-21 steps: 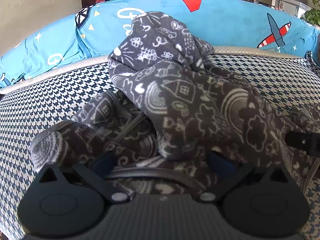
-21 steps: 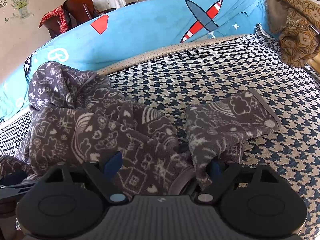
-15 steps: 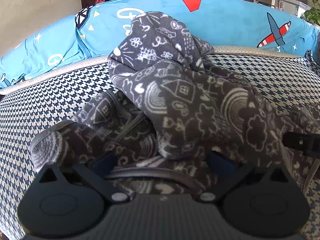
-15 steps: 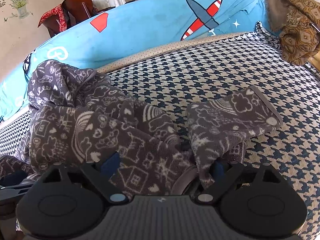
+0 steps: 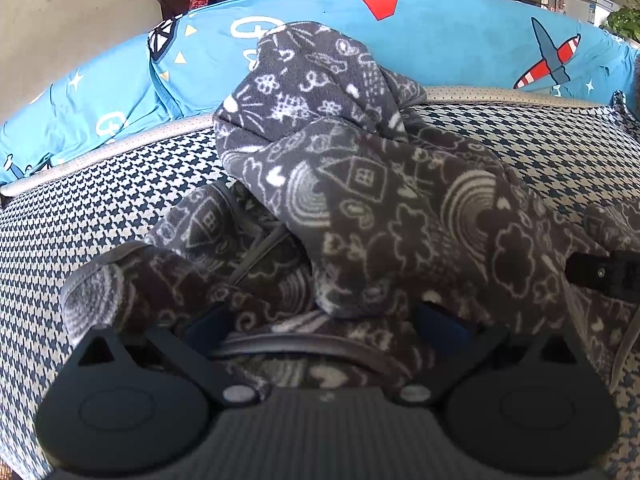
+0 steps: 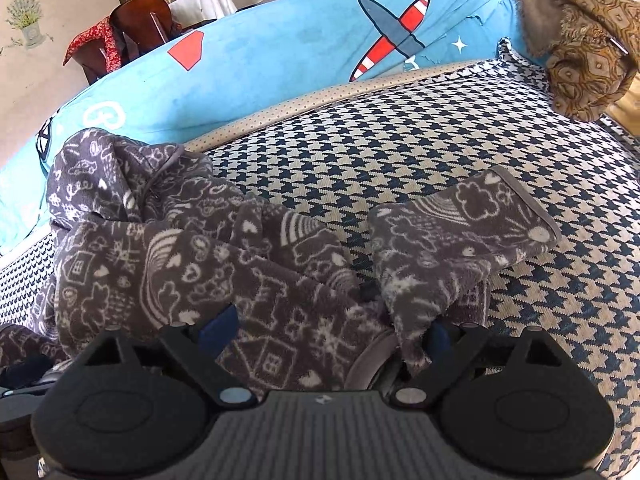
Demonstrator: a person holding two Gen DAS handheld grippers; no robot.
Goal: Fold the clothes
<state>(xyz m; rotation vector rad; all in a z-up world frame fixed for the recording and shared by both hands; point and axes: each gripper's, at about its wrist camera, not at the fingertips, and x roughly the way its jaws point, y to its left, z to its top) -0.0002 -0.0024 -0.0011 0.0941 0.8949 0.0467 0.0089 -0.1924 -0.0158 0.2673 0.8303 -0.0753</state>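
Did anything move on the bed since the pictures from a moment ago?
Almost nothing. The right hand-held gripper and its view shifted very slightly; nothing was grabbed or let go. The grey fleece garment with white doodles lies bunched the same way on the houndstooth cover, the left hand-held gripper sits open around its hem, and the blue aeroplane-print cushion is unchanged.

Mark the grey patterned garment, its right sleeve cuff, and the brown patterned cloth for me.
grey patterned garment [image 5: 400, 200]: left wrist view, on the bunched body panel.
right sleeve cuff [image 6: 524, 204]: right wrist view, on the grey trim edge.
brown patterned cloth [image 6: 588, 40]: right wrist view, middle of the heap at upper right.
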